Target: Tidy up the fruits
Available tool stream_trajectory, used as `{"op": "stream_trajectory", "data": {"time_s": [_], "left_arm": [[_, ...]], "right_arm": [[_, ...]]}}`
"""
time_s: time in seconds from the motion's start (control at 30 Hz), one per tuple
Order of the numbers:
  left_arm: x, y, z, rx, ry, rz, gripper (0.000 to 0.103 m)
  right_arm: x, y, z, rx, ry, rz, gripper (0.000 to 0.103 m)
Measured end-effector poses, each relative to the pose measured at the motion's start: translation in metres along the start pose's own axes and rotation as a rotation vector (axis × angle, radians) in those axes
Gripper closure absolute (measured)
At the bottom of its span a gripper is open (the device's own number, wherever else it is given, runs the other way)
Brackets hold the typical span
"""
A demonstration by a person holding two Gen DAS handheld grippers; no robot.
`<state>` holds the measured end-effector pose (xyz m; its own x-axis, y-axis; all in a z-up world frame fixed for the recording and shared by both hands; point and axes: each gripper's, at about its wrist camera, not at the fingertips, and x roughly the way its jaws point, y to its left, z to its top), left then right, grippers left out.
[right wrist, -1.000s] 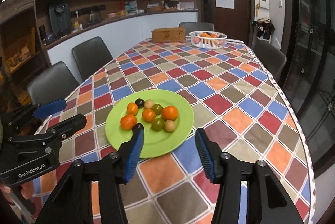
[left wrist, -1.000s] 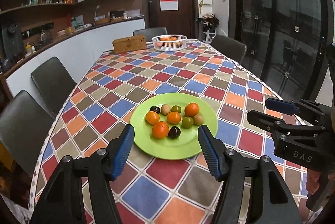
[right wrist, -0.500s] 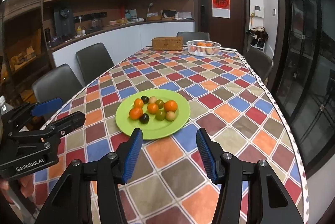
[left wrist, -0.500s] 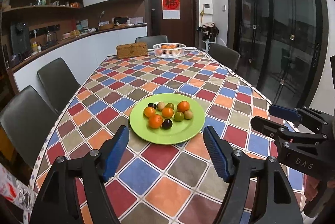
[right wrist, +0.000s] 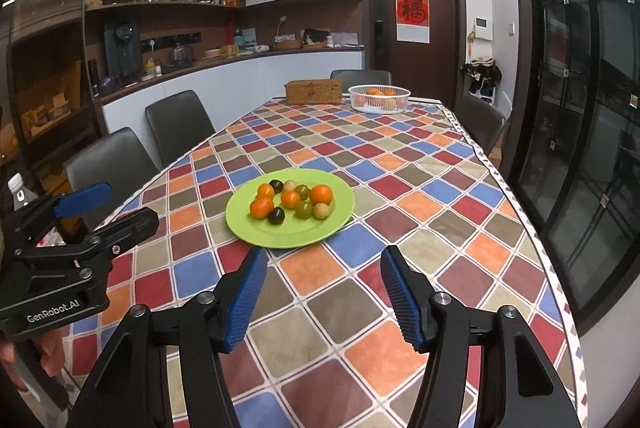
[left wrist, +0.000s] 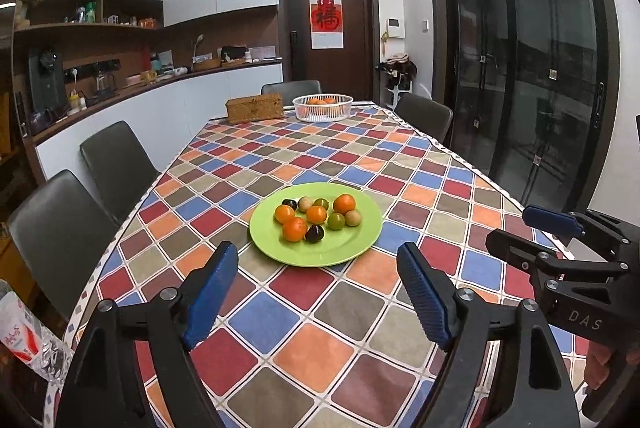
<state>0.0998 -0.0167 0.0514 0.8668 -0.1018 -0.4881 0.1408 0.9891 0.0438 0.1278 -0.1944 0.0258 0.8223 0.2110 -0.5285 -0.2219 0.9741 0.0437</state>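
A green plate point(left wrist: 352, 248) point(right wrist: 340, 224) lies on the chequered tablecloth, holding several small fruits: orange ones point(left wrist: 344, 203) point(right wrist: 321, 194), dark ones point(left wrist: 314, 233) point(right wrist: 276, 215), green ones point(left wrist: 336, 221) and pale beige ones point(left wrist: 353, 217). My left gripper point(left wrist: 318, 288) hovers short of the plate's near rim, its jaws opening with nothing between them. My right gripper point(right wrist: 324, 288) is likewise back from the plate, jaws opening and empty. Each gripper shows at the side of the other's view.
A white basket of oranges point(left wrist: 322, 107) point(right wrist: 378, 98) and a woven box point(left wrist: 254, 109) point(right wrist: 313, 90) stand at the table's far end. Dark chairs point(left wrist: 116, 164) line the left side and far end. Glass doors stand on the right. A bottle cap point(right wrist: 19, 190) shows at left.
Both grippers have drawn back from the plate, which now looks smaller and farther. Both pairs of jaws stand wider apart than before.
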Motion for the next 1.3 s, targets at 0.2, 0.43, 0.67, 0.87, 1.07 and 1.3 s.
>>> {"op": "stream_trajectory", "data": {"time_s": [0.2, 0.43, 0.67, 0.87, 1.07, 1.3], "left_arm": [[-0.003, 0.0, -0.001, -0.002, -0.003, -0.002, 0.016], [-0.013, -0.003, -0.003, 0.0, -0.015, 0.016, 0.007], [-0.019, -0.004, -0.004, 0.01, -0.034, 0.048, 0.0], [-0.02, -0.004, -0.004, 0.01, -0.035, 0.048, 0.0], [-0.02, -0.004, -0.004, 0.008, -0.036, 0.05, 0.0], [-0.023, -0.005, -0.004, 0.005, -0.037, 0.064, 0.0]], "right_arm": [[-0.004, 0.0, -0.003, 0.001, -0.003, -0.002, 0.043], [-0.011, 0.0, -0.006, -0.003, -0.013, -0.007, 0.043], [-0.011, 0.001, -0.007, 0.0, -0.012, -0.006, 0.043], [-0.011, 0.001, -0.007, -0.001, -0.013, -0.005, 0.043], [-0.011, 0.001, -0.007, -0.001, -0.012, -0.005, 0.043], [-0.016, 0.003, -0.012, 0.001, -0.007, -0.004, 0.043]]}}
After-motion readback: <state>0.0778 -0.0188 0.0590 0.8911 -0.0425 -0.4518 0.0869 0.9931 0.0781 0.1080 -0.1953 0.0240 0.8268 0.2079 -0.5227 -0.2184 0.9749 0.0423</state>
